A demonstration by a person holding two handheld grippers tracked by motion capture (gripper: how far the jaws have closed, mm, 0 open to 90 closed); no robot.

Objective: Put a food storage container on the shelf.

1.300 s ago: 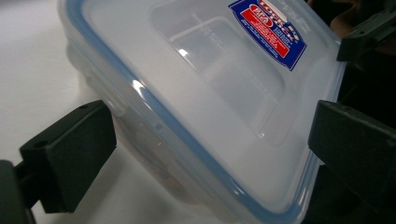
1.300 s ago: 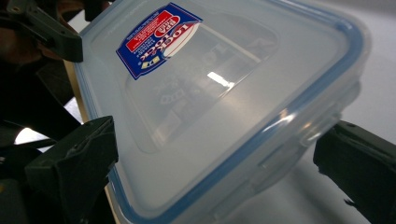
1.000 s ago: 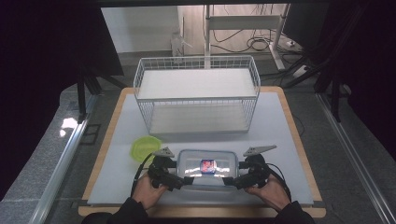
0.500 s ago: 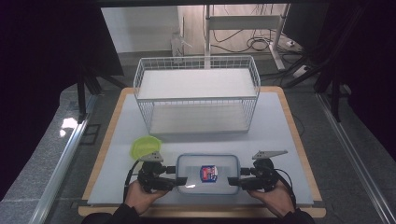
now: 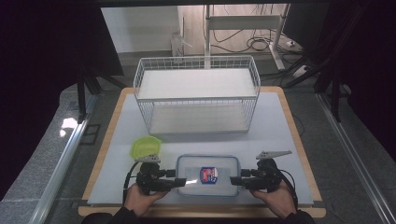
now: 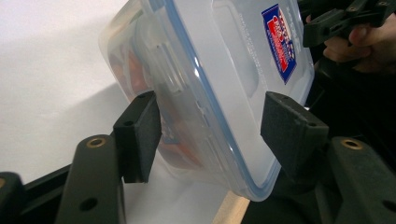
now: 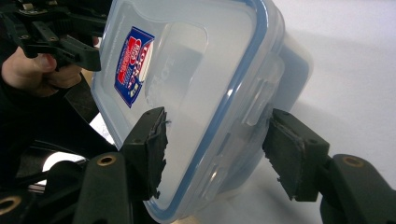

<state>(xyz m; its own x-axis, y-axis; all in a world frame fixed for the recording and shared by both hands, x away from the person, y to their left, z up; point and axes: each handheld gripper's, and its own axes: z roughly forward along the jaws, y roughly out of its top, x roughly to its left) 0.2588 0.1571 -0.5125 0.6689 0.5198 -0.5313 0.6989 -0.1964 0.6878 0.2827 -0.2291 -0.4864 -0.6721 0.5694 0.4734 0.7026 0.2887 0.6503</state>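
A clear plastic container (image 5: pixel 208 175) with a blue-rimmed lid and a red and blue label lies near the front edge of the white mat. My left gripper (image 5: pixel 180 183) grips its left end and my right gripper (image 5: pixel 236 181) grips its right end. In the left gripper view the container (image 6: pixel 224 70) sits between the two black pads of the left gripper (image 6: pixel 215 126), one on the lid and one on the underside. The right gripper view shows the container (image 7: pixel 196 70) clamped the same way by the right gripper (image 7: pixel 217 140). Both pairs of jaws have just been closing on it.
A white wire basket (image 5: pixel 196 93) stands at the back of the mat (image 5: pixel 280 130). A small yellow-green dish (image 5: pixel 146 147) lies just behind the left hand. The wooden table edge (image 5: pixel 299 140) frames the mat, and dark floor and stands surround the table.
Both pairs of jaws have narrowed from wide open onto the ends of the container. The hands and the container have shifted slightly toward the front edge.
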